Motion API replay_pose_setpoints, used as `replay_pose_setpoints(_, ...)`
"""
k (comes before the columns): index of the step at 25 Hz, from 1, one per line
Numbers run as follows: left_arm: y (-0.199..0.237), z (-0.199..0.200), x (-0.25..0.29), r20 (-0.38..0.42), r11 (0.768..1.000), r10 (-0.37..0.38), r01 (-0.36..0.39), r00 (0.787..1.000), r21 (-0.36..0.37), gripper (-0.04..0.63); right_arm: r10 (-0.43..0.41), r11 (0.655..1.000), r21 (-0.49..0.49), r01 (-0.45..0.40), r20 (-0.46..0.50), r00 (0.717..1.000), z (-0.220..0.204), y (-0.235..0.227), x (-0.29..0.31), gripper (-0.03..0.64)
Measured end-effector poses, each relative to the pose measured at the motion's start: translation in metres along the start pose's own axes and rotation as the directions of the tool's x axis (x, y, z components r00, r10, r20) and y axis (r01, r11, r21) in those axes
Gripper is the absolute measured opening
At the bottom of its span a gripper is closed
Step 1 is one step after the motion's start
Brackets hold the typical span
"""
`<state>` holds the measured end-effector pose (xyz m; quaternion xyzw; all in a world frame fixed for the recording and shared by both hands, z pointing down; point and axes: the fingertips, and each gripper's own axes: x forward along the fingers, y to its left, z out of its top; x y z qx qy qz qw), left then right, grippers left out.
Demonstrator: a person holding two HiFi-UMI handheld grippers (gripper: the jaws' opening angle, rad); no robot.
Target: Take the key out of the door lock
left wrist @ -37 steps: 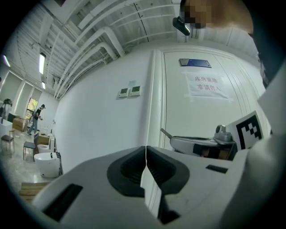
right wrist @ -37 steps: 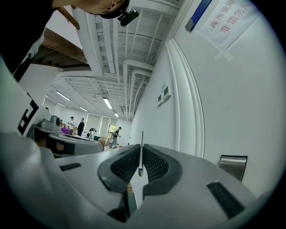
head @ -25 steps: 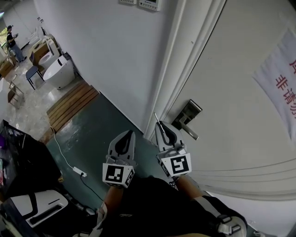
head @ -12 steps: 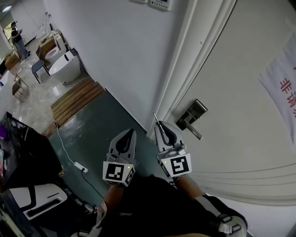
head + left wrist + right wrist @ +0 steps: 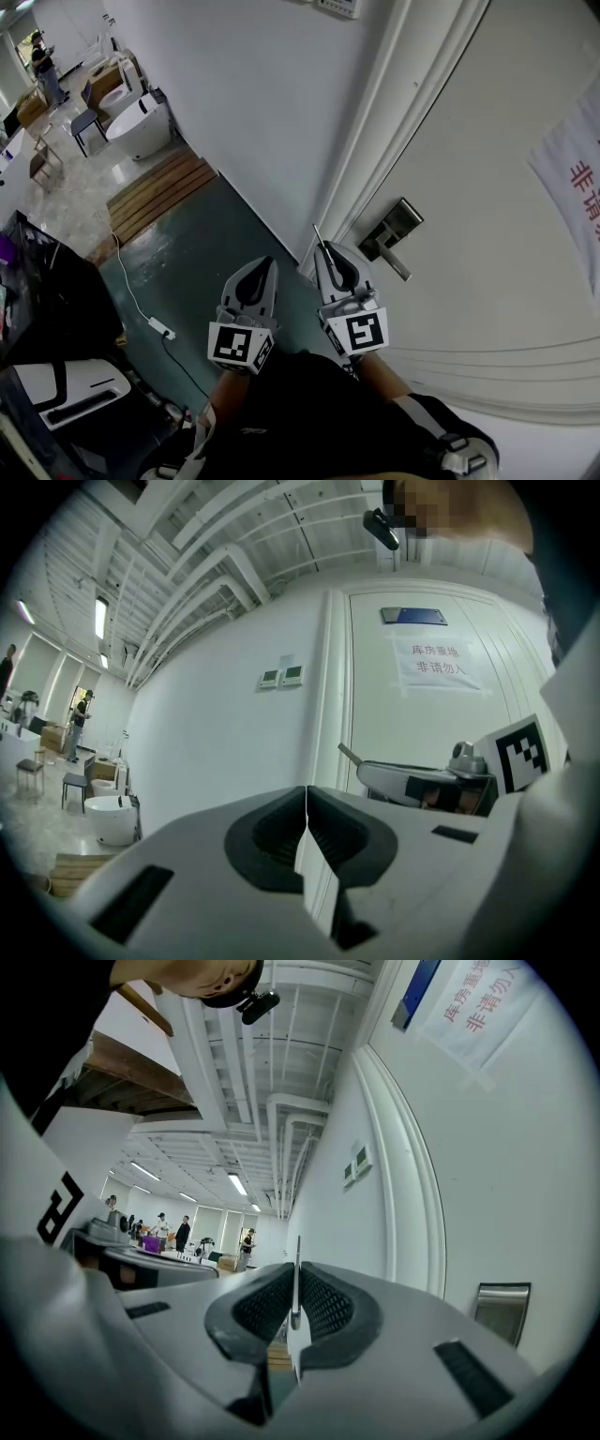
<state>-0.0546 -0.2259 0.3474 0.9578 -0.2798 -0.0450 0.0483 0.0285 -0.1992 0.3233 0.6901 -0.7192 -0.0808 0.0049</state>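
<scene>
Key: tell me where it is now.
The key is pinched between the jaws of the right tool, clear of the lock. In the head view it pokes from the tool's tip, just left of the door handle.

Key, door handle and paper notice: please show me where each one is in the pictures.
key point(image 5: 298, 1265), right gripper view, on the blade's bare upper part.
door handle point(image 5: 394, 267), head view, on the lever.
paper notice point(image 5: 567, 173), head view, on the white sheet.
</scene>
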Motion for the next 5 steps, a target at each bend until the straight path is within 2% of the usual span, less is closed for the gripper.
replay_pose_setpoints(5,-0.0041,-0.0024,-0.0061,0.001,1.0,0.016,-0.016,1.0,-0.005,0.025,0.01,1.0,0.013,-0.01,-0.005,1.0,-0.0006,0.0025,-0.0091,0.031)
